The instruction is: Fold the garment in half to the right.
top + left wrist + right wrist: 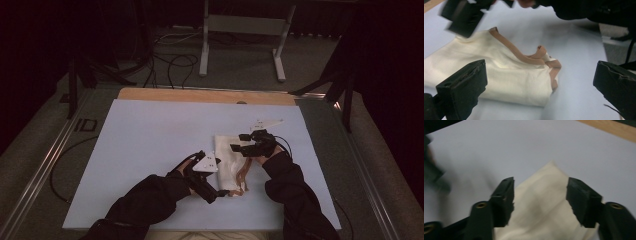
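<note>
Both claws open, nothing held: left claw (221, 192) & right claw (236, 143) should grab folded tote bag (506, 77) by corners, w/ straps (529, 58) tucked flat.

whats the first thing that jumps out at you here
A folded cream cloth bag with tan handles lies right of centre on the pale blue sheet covering the table. The two black grippers flank it with open jaws that hold nothing: the left gripper at its near corner, the right gripper over its far edge. Everything around the table is dark.
</note>
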